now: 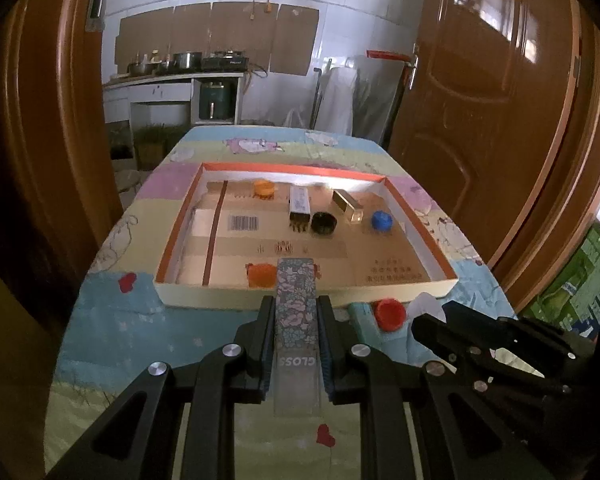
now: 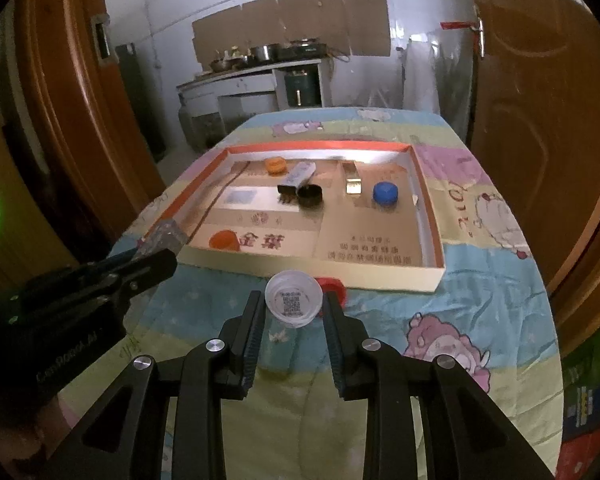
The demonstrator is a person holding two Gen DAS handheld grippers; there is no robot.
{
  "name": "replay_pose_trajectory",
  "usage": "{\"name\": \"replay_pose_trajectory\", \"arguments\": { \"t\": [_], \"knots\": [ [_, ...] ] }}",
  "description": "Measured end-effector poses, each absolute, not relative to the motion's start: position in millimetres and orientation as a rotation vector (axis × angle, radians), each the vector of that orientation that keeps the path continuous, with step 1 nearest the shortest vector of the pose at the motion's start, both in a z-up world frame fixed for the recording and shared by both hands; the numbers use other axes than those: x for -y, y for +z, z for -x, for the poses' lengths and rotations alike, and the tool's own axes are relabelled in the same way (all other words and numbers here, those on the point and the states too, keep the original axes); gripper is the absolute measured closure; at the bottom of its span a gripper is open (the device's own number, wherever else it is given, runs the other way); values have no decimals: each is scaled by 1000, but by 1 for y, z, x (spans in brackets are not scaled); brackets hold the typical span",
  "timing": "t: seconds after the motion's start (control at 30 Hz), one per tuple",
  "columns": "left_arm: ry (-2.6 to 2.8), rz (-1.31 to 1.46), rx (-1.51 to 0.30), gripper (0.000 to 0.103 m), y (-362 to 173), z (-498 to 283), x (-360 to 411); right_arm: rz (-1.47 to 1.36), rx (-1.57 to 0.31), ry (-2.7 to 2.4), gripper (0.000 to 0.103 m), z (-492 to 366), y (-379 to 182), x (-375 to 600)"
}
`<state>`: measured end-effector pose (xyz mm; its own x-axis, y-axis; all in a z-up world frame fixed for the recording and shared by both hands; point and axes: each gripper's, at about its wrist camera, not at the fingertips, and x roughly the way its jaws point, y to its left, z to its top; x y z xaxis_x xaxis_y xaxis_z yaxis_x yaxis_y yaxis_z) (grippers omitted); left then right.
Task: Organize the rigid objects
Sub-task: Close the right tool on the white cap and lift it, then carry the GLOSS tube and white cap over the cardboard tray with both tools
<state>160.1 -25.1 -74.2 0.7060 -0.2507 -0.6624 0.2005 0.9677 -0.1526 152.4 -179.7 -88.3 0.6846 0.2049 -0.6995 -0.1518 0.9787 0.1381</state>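
My left gripper [image 1: 296, 306] is shut on a long flat floral-printed box [image 1: 296, 292], whose far end reaches over the front wall of the shallow orange-rimmed cardboard tray [image 1: 204, 296]. My right gripper [image 2: 293, 298] is shut on a white bottle cap [image 2: 294, 300], open side toward the camera, just short of the tray [image 2: 380, 276]. A red cap [image 2: 336, 286] lies on the cloth behind it. In the tray lie two orange caps [image 1: 264, 188] [image 1: 262, 276], a long silver box [image 1: 300, 204], a black cap [image 1: 324, 222], a gold block [image 1: 346, 204] and a blue cap [image 1: 381, 221].
The table wears a pastel cartoon cloth [image 2: 480, 280] that drops off at both sides. Brown wooden doors [image 1: 480, 100] stand close on the left and right. A kitchen counter with pots [image 1: 180, 64] lies beyond the table's far end. Coloured cartons [image 2: 592, 392] are stacked at the lower right.
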Motion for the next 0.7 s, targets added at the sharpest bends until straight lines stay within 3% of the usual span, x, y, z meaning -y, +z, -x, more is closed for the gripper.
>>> {"name": "replay_pose_trajectory", "arguments": {
  "t": [0.7],
  "knots": [
    [-234,92,-735,83,-57,-211,9,-81,-784,241,73,-196,-79,168]
  ]
}}
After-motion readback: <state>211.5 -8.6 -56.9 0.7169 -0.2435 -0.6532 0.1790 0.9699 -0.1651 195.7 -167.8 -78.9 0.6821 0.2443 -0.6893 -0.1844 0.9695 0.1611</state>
